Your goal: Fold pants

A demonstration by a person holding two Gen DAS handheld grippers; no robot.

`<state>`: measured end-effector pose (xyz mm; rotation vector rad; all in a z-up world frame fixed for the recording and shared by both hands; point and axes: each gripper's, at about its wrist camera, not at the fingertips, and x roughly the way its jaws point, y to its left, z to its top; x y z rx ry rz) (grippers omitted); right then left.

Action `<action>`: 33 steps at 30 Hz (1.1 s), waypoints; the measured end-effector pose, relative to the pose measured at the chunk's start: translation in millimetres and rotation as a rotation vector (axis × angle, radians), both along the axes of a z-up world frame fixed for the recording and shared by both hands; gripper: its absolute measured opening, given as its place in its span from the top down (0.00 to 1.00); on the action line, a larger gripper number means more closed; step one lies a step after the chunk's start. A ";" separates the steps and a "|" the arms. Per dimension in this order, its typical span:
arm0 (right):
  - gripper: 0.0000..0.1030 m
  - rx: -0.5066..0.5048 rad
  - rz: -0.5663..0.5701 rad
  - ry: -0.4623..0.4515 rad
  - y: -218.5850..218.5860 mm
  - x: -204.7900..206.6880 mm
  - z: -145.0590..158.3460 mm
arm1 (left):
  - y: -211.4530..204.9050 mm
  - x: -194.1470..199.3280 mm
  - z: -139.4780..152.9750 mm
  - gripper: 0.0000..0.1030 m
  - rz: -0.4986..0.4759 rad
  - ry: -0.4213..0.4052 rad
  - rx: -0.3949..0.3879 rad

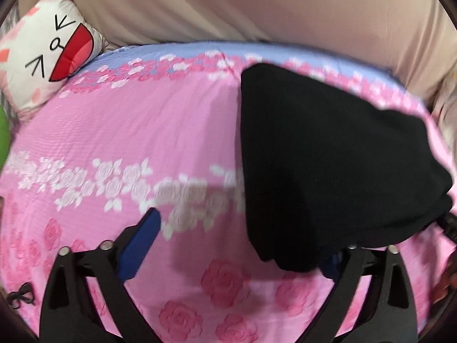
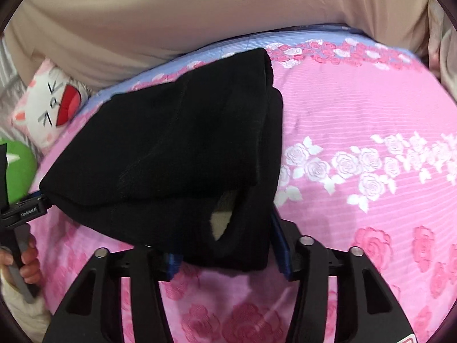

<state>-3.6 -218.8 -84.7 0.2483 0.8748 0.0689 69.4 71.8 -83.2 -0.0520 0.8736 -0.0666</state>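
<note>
Pants (image 1: pixel 314 148): a black bundle, folded over on itself, is lying on the sheet (image 1: pixel 142 131); in the left wrist view it is sitting ahead and right of the left gripper (image 1: pixel 240 245), in the right wrist view ahead and left of the right gripper (image 2: pixel 225 245).
Left gripper: its fingers are standing wide apart; the left blue pad (image 1: pixel 140 245) is hanging bare over the sheet, well clear of the cloth, while the right pad (image 1: pixel 332 265) is lying mostly hidden under the near edge of the pants. Nothing is being pinched.
Right gripper: its two blue pads (image 2: pixel 281 245) are sitting on either side of the bundle's near end, with cloth filling the gap between them; whether they are pressing on it I cannot tell, since the cloth is covering the tips.
Pants opening: a loop of cloth (image 2: pixel 225 217) at the near end is gaping just ahead of the right gripper, showing a pale lining inside.
Other tool: in the right wrist view the left gripper's body (image 2: pixel 25 214) is touching the bundle's left corner, with a hand (image 2: pixel 28 263) holding its handle.
Sheet: pink with rose bands, a blue strip at the far edge, spreading under both grippers.
Pillow (image 1: pixel 48 57): white with a cartoon face, lying far ahead and left of the left gripper.
Green thing (image 2: pixel 17 168): sitting at the left edge, too cut off to tell.
Curtain (image 1: pixel 257 5): beige cloth is hanging beyond the bed.
</note>
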 end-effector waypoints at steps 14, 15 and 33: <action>0.67 0.073 -0.015 -0.014 -4.6 -0.1 -1.9 | -8.4 1.6 -4.5 0.42 -0.013 0.009 -0.049; 0.66 0.074 -0.024 -0.016 -4.3 1.2 -1.9 | -7.6 4.0 -3.4 0.41 -0.017 -0.004 -0.067; 0.85 0.065 -0.022 -0.068 -46.4 -74.4 55.1 | -23.4 -77.3 9.0 0.83 -0.235 -0.011 -0.123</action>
